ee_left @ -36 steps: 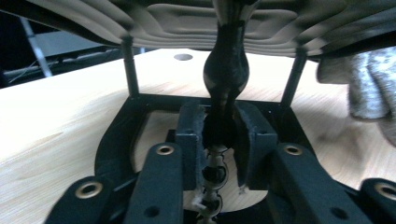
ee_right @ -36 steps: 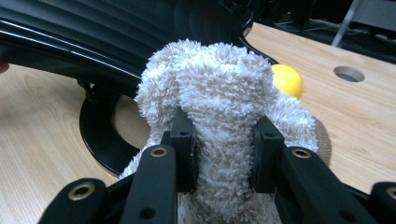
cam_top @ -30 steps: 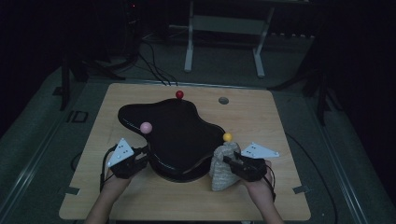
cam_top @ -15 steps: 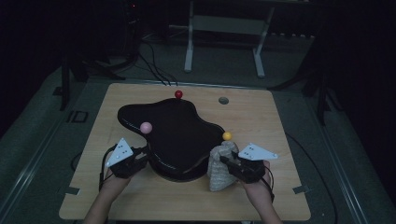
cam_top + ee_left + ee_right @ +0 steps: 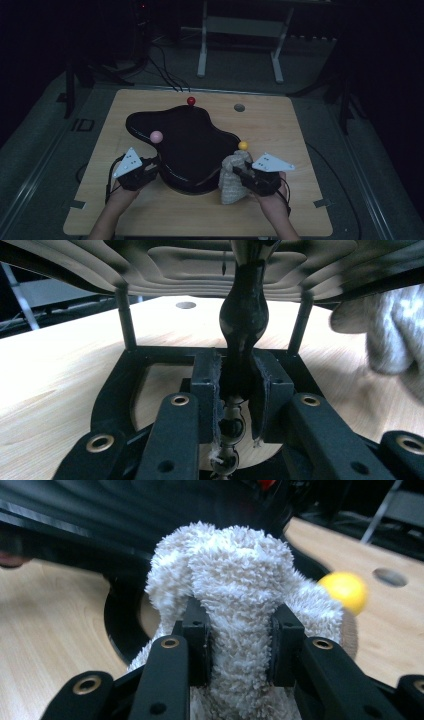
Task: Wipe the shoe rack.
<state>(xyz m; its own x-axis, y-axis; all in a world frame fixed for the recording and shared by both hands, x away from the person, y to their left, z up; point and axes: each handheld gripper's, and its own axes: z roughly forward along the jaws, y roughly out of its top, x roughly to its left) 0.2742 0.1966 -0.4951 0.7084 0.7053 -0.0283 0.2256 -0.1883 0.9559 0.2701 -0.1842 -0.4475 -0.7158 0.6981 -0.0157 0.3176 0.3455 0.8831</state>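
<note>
Terry cloth, off-white and bunched into an upright wad (image 5: 233,181), is pinched in the right gripper (image 5: 239,645); both pads bite deep into the pile. It stands on the light wooden table (image 5: 280,125) at the near right edge of the glossy black, blob-shaped tray on short legs (image 5: 192,145), right below the yellow ball knob (image 5: 243,145).

Left gripper (image 5: 235,390) is clenched on a slim black turned post (image 5: 243,315) under the tray's near left edge, apparently bracing the stand.

Risks, as I read it:
- Cloth is soft and folded over itself, so the grip holds only one ridge of it. A hard wipe could drag the wad out of the jaws or let it unroll.
- Yellow knob sits just beside the cloth; loops could snag on it, same for the pink knob (image 5: 156,136) and the red knob (image 5: 191,101) farther across the tray.
- Tray stands on thin legs. If the left hold slips on that smooth post, sideways wiping force could shift or tip the stand.
- Glossy surface gives little friction, so the cloth may skate.
</note>
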